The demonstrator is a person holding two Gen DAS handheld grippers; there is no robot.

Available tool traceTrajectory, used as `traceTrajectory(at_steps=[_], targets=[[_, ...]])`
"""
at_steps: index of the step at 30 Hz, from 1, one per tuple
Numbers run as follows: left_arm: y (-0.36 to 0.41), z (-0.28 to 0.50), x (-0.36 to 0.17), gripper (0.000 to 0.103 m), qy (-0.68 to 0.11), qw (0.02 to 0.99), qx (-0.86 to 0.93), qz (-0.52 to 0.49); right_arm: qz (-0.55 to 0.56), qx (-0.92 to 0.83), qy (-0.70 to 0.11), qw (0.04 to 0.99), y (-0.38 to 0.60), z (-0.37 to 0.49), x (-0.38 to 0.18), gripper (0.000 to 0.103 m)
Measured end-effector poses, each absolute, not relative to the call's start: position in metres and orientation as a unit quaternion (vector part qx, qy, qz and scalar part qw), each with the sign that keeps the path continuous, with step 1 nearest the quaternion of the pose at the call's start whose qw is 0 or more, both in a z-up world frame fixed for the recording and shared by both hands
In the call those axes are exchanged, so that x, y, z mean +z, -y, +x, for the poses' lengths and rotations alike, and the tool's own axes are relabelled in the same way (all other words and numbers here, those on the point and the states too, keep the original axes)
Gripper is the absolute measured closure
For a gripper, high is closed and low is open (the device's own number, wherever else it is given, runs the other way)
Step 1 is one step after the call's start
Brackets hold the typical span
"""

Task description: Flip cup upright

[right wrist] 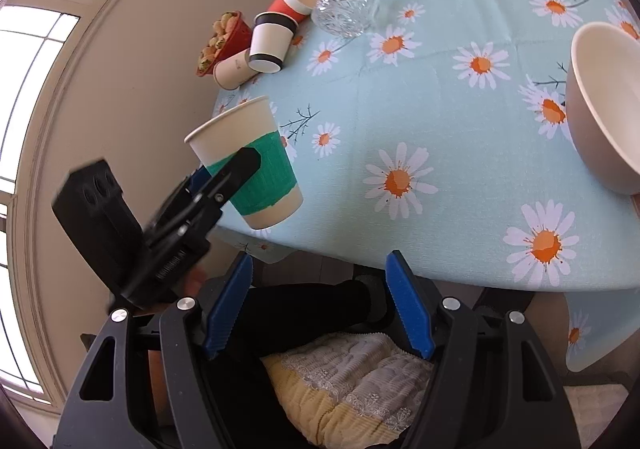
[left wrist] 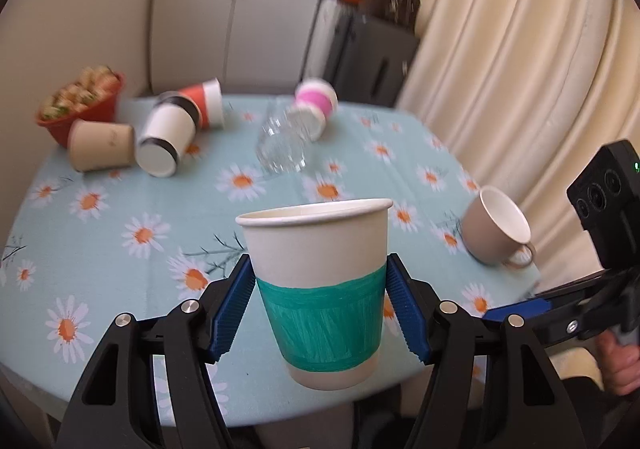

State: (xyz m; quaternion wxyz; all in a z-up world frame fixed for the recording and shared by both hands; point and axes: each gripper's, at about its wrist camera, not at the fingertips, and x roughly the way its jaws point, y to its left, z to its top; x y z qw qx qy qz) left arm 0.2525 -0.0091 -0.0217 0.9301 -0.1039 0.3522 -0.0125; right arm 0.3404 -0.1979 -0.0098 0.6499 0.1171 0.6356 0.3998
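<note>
My left gripper [left wrist: 318, 305] is shut on a white paper cup with a green band [left wrist: 320, 289]. It holds the cup mouth up, a little above the near edge of the daisy tablecloth [left wrist: 120, 209]. The same cup [right wrist: 248, 165] shows tilted in the right wrist view, clamped by the left gripper [right wrist: 236, 169]. My right gripper [right wrist: 318, 305] is open and empty, off the table's near edge above a lap cushion. Its blue finger [left wrist: 516, 311] shows at the right in the left wrist view.
A beige mug [left wrist: 496, 229] lies on its side at the right. Farther back lie a glass [left wrist: 284, 145], a pink-banded cup [left wrist: 316, 105], a black-banded cup [left wrist: 168, 137], a red cup [left wrist: 204, 101] and a tan cup [left wrist: 100, 145]. A red bowl of snacks [left wrist: 80, 105] stands at the far left.
</note>
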Motion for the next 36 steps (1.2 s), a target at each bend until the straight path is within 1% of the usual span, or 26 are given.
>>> traceTrajectory(at_steps=[5,13,20,25,32,33,34,36], targets=[[0.020,0.231,-0.034,0.039,-0.278,0.956,0.041,-0.089,0.106,0.407,-0.629,0.654,0.198,0.332,-0.004,0.034],[0.039,0.220,-0.054,0.039,-0.179,0.976,0.113,-0.046,0.107,0.412,-0.629,0.651,0.203,0.327,0.002,0.034],[0.044,0.223,-0.076,0.038,-0.159,0.977,0.144,-0.014,0.112,0.408,-0.625,0.656,0.211,0.331,0.010,0.034],[0.048,0.222,-0.082,0.037,-0.146,0.978,0.152,-0.007,0.111,0.405,-0.627,0.656,0.210,0.331,0.009,0.034],[0.049,0.225,-0.087,0.037,-0.163,0.976,0.141,-0.013,0.112,0.403,-0.633,0.651,0.207,0.327,0.004,0.034],[0.049,0.225,-0.087,0.036,-0.162,0.976,0.143,-0.012,0.111,0.403,-0.633,0.651,0.207,0.326,0.004,0.034],[0.049,0.224,-0.087,0.031,-0.161,0.976,0.143,-0.015,0.110,0.402,-0.634,0.652,0.208,0.326,0.003,0.034],[0.048,0.225,-0.084,0.029,-0.160,0.977,0.139,-0.020,0.112,0.400,-0.635,0.652,0.208,0.326,0.002,0.034]])
